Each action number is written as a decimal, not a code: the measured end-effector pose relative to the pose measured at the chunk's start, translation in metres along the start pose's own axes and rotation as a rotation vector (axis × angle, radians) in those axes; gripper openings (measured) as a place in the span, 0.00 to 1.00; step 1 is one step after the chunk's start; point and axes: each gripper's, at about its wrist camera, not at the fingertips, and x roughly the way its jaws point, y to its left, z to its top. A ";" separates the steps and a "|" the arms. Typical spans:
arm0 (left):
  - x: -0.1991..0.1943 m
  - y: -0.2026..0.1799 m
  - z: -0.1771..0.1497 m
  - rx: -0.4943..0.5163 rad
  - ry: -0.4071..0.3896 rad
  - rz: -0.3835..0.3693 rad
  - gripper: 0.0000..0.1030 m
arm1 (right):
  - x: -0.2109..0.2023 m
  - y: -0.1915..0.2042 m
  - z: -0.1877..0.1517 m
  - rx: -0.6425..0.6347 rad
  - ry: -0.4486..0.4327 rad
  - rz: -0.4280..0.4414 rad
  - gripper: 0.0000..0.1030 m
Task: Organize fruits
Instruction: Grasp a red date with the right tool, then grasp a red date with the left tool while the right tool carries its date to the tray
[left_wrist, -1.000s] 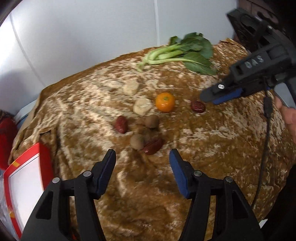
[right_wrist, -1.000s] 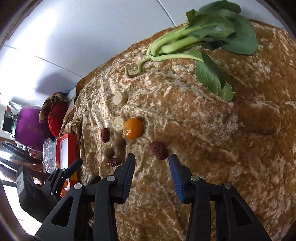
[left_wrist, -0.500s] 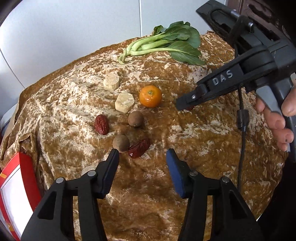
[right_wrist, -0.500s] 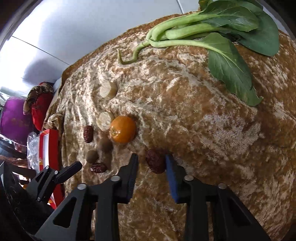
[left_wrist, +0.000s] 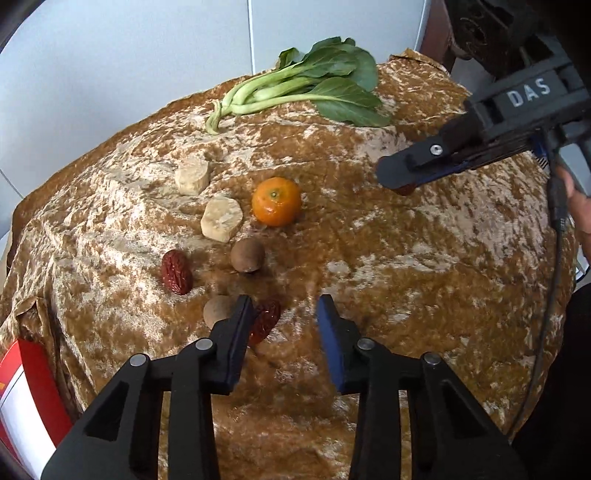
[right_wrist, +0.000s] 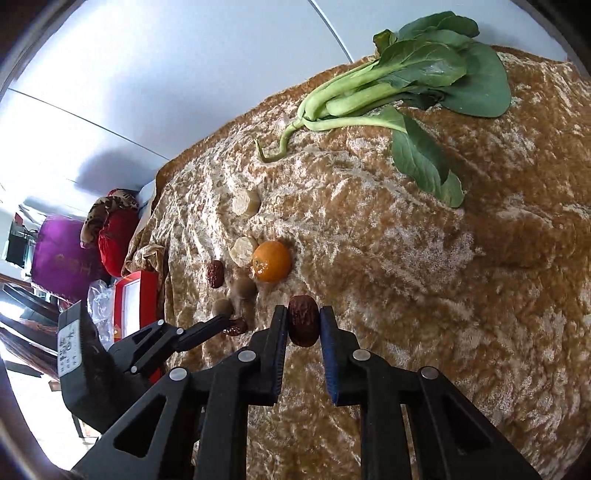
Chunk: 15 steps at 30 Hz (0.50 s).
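Observation:
On a brown velvet cloth lie an orange, two red dates, two brown longans and two pale root slices. My right gripper is shut on a third red date, just right of the orange; in the left wrist view it hides most of that date. My left gripper is open and empty over the cloth, its left finger beside the nearest date.
A bok choy lies at the back of the cloth, also in the right wrist view. A red-rimmed box stands past the cloth's left edge. Red and purple cushions lie beyond it.
My right gripper has closed around the lone red date. My left gripper has moved forward towards the fruit cluster, still open.

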 end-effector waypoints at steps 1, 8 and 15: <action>0.001 0.002 0.001 -0.004 0.001 -0.001 0.33 | 0.001 -0.001 0.000 0.006 0.003 0.001 0.17; 0.008 0.009 -0.009 -0.010 0.051 -0.014 0.28 | 0.000 0.001 -0.002 0.002 0.010 0.007 0.17; 0.009 0.018 -0.006 -0.080 0.030 -0.001 0.16 | 0.005 0.006 -0.002 0.001 0.011 0.008 0.17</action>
